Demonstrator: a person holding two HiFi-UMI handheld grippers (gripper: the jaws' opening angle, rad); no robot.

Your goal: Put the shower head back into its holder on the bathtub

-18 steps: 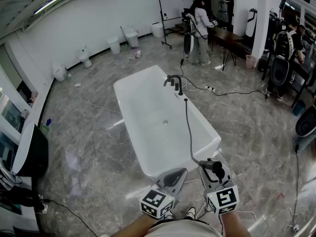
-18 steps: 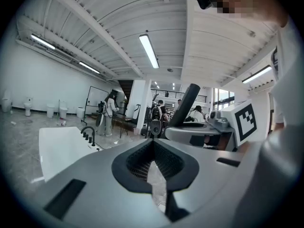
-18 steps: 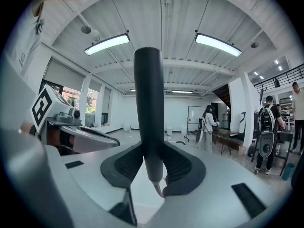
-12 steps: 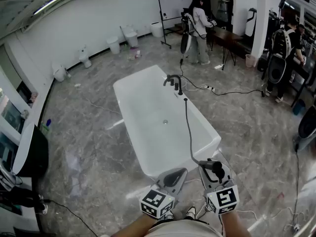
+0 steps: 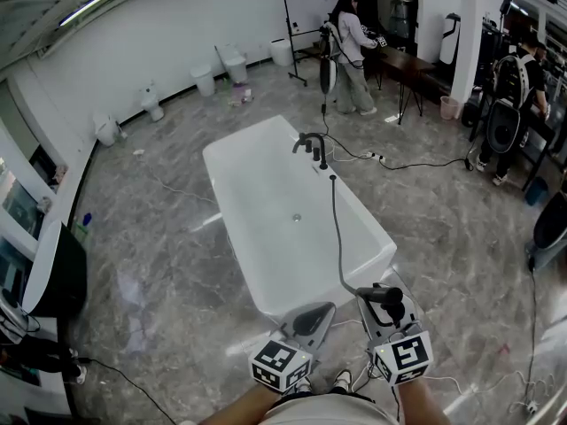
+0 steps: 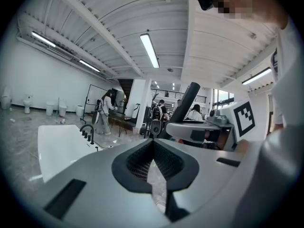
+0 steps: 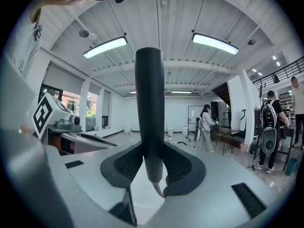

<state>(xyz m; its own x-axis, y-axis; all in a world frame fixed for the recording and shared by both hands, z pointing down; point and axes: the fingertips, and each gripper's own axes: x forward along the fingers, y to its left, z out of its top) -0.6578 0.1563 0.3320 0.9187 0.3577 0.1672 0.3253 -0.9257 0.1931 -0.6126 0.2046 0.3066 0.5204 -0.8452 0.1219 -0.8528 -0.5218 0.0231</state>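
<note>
Along the left wall stand a few white toilets point(image 5: 151, 100) on the grey marble floor point(image 5: 159, 237). The white bathtub point(image 5: 232, 153) lies in the middle of the room, its dark faucet point(image 5: 310, 144) on the far right rim. At the bottom of the head view, the left gripper point(image 5: 312, 312) points at the tub's near end; its own view shows its jaws point(image 6: 153, 161) clenched together with nothing between them. Beside it, the right gripper point(image 5: 381, 306) grasps the shower head point(image 5: 384, 297) – in the right gripper view the pads point(image 7: 180, 167) press on the dark handle point(image 7: 149, 113), which stands upright. The shower head sits just off the tub's near right corner, well apart from the faucet. Its dark hose point(image 5: 337, 228) runs along the right rim to a fitting near the faucet. Farther right, a person point(image 5: 350, 51) stands by a whiteboard point(image 5: 314, 7).
</note>
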